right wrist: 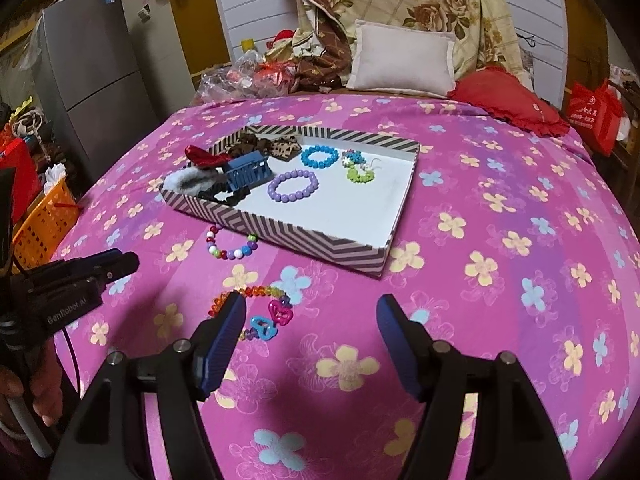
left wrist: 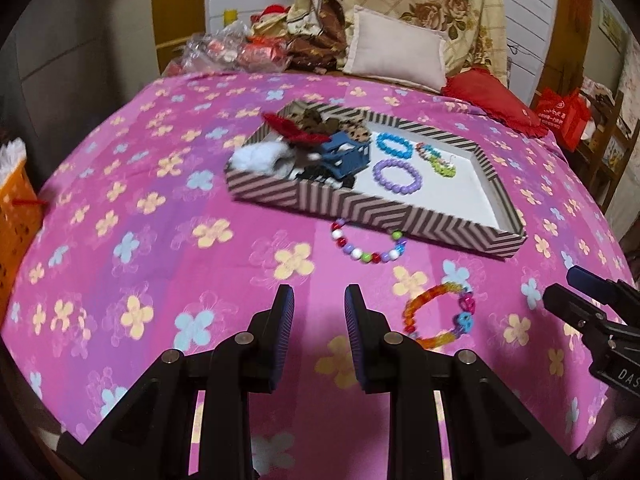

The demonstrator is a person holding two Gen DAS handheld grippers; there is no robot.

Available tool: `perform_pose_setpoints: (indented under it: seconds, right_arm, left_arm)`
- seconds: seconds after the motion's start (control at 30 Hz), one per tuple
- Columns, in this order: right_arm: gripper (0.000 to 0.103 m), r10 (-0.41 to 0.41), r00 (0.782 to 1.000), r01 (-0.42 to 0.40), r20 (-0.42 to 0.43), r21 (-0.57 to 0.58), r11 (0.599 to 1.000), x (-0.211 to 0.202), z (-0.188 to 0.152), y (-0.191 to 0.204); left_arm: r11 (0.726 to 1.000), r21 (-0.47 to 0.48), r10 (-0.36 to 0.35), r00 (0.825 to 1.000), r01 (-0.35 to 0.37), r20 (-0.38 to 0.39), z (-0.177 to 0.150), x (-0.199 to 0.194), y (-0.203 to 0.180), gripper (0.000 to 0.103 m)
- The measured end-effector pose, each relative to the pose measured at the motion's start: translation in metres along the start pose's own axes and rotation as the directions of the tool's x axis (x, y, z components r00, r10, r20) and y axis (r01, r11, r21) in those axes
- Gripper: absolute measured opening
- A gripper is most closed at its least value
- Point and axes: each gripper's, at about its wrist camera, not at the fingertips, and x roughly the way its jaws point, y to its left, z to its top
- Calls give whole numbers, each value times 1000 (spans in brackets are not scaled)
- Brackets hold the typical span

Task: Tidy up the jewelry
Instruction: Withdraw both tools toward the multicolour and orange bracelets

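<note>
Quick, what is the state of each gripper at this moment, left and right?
Left gripper: open, nothing between its fingers, above the bedsheet.
Right gripper: open wide, holding nothing; the rainbow bracelet lies by its left finger.

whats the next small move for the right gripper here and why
Probably ease the right gripper left and down over the rainbow bracelet: its jaws are open and empty, and the bracelet lies on the bedspread by its left finger, outside the striped tray.
</note>
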Motion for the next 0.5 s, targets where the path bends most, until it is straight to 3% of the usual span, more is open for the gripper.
perform_pose_setpoints:
  seconds: [0.23,0.5]
  right_arm:
    - [71,30,999,-30,-38,-7,1000,19,-4,6]
    - [71,-1,996,-8,-92,-95,995,60,-5,24]
  left_arm:
    - [995,-96,-49,996,42,-78,-2,19,29,28]
    - [981,-174,-100,989,80,-106,17,41,25,34]
